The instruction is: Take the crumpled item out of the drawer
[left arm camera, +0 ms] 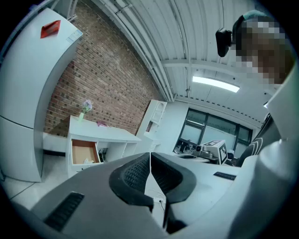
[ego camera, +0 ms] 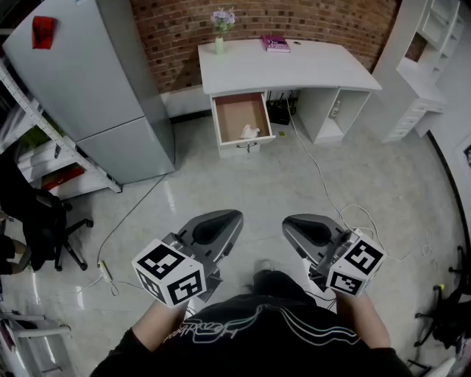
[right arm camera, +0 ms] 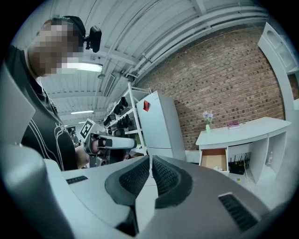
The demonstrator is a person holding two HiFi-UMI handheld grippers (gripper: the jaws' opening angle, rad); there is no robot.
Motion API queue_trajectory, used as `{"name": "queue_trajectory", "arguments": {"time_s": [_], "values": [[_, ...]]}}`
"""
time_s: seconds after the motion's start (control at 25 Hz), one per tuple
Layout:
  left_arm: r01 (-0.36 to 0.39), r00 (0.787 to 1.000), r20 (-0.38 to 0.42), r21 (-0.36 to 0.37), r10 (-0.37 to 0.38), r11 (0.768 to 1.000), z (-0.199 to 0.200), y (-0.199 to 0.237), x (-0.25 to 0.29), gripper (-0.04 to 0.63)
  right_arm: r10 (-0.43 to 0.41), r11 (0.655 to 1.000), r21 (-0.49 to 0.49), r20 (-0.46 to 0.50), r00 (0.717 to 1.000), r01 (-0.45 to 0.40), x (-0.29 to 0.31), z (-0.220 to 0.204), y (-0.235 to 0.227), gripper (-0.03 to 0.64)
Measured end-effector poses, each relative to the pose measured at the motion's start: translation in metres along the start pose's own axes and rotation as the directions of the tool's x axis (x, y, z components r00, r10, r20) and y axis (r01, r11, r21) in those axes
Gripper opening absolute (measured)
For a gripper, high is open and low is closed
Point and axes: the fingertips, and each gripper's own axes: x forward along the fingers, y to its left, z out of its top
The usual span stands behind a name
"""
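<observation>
Across room from white surface (ego camera: 309,70), person holds left gripper (ego camera: 227,219) and right gripper (ego camera: 293,224) low over floor, both closed tight, nothing held. Crumpled item (ego camera: 250,132) lies inside open drawer (ego camera: 234,110), well apart from both.

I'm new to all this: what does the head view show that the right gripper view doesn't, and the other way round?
Only the head view: the black office chair at the left and a power strip on the floor near it. Only the right gripper view: the ceiling light and the camera on the person's head. Both: the white desk, its open drawer, the grey fridge and the brick wall.
</observation>
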Motion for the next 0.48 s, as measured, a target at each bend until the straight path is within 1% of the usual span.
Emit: {"name": "queue_trajectory", "arguments": {"time_s": [0.32, 0.48], "values": [[-0.017, 1.0, -0.015, 0.014, 0.017, 1.0, 0.015, 0.021, 0.019, 0.028, 0.005, 1.0, 0.026, 0.007, 1.0, -0.006, 0.021, 0.008, -0.028, 0.052], [-0.02, 0.999, -0.03, 0.022, 0.021, 1.0, 0.024, 0.038, 0.039, 0.027, 0.011, 0.999, 0.031, 0.019, 1.0, -0.011, 0.036, 0.014, -0.055, 0.054]]}}
